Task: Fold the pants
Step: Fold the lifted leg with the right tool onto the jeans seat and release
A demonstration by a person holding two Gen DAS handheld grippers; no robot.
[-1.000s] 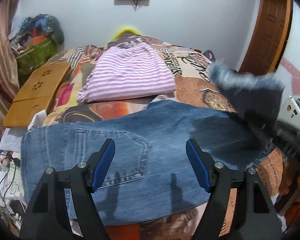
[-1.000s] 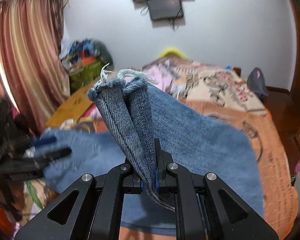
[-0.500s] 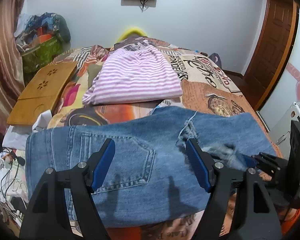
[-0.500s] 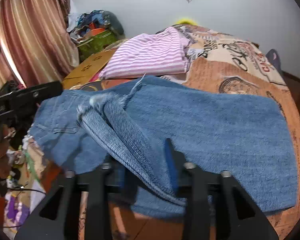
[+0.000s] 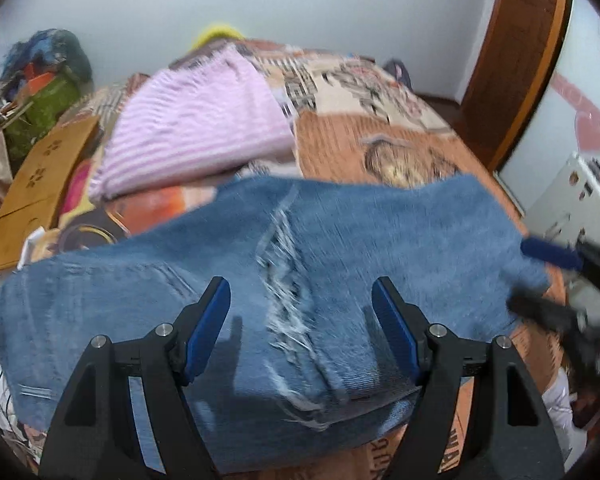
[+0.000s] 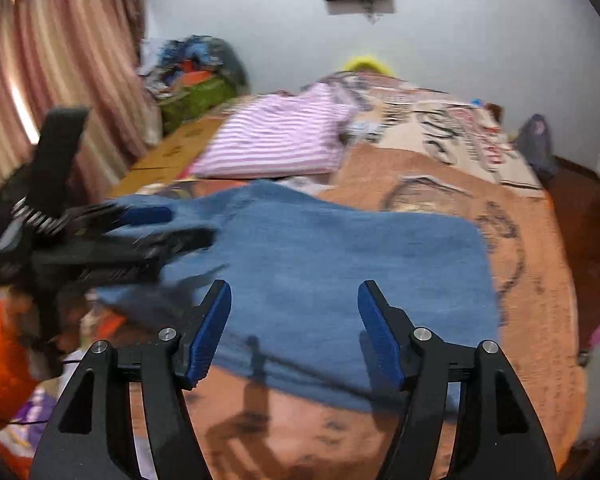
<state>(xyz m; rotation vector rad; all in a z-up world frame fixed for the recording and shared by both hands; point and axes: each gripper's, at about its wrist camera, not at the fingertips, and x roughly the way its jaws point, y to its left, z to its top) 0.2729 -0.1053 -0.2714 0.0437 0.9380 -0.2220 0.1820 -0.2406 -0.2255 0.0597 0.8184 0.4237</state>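
Left wrist view: jeans [image 5: 340, 280] lie folded on the bed [image 5: 380, 140] beneath the spread, empty left fingers [image 5: 300, 312]. Right fingers [image 6: 294, 312] have just been opening, nothing between them, jeans below.

The bed [image 5: 380, 148] wears a printed orange and cream cover. The jeans [image 5: 380, 248], folded over on themselves, lie across its near edge. A folded pink striped top [image 5: 196, 136] lies further up, toward the left edge, beside a wooden board [image 5: 40, 176].
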